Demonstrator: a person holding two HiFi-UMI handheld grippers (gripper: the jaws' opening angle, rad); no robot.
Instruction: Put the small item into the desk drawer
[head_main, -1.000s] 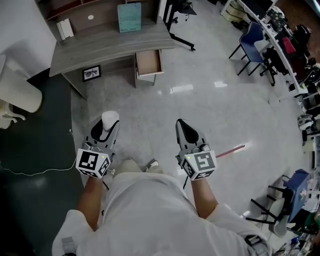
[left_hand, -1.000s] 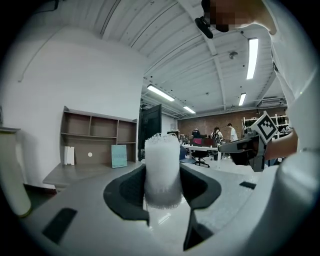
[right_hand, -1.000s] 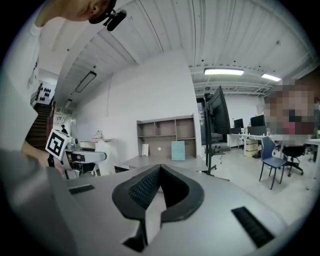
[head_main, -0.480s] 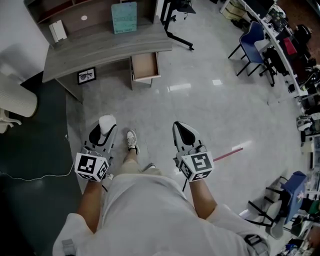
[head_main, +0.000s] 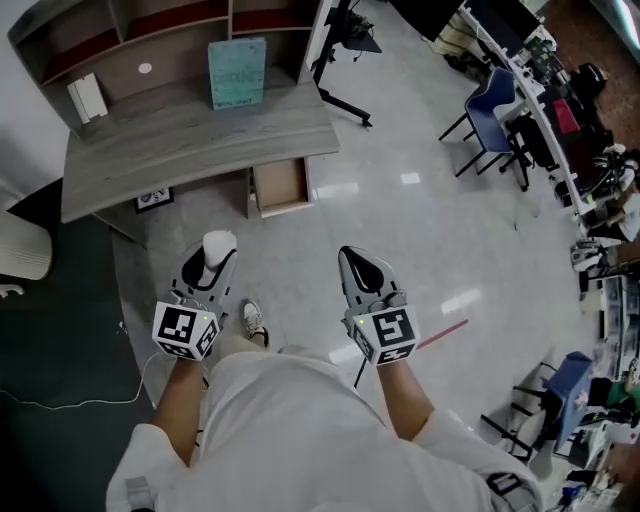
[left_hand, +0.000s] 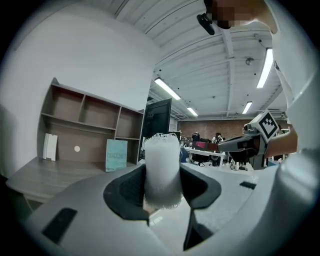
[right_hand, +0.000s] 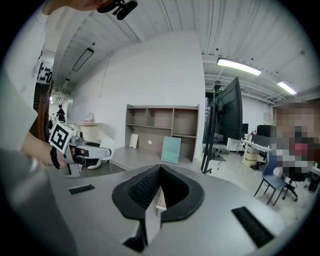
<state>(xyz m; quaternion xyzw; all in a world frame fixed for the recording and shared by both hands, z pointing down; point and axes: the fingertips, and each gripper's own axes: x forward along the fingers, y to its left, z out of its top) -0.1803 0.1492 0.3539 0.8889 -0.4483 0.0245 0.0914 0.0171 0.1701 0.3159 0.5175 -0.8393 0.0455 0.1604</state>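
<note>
Grey desk (head_main: 180, 140) w/ open drawer (head_main: 281, 186) carries upright teal board (head_main: 237, 72) & white box, maybe books (head_main: 86, 97).

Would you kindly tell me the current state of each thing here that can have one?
desk drawer: pulled open
left tongs: shut on the small white item
small white item: held upright in the left tongs
right tongs: shut, nothing between them
teal board: standing upright on the desk

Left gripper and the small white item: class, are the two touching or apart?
Touching. In the left gripper view, the small white item stands upright inside the left gripper, whose jaws are clamped against its sides with no gap.
</note>
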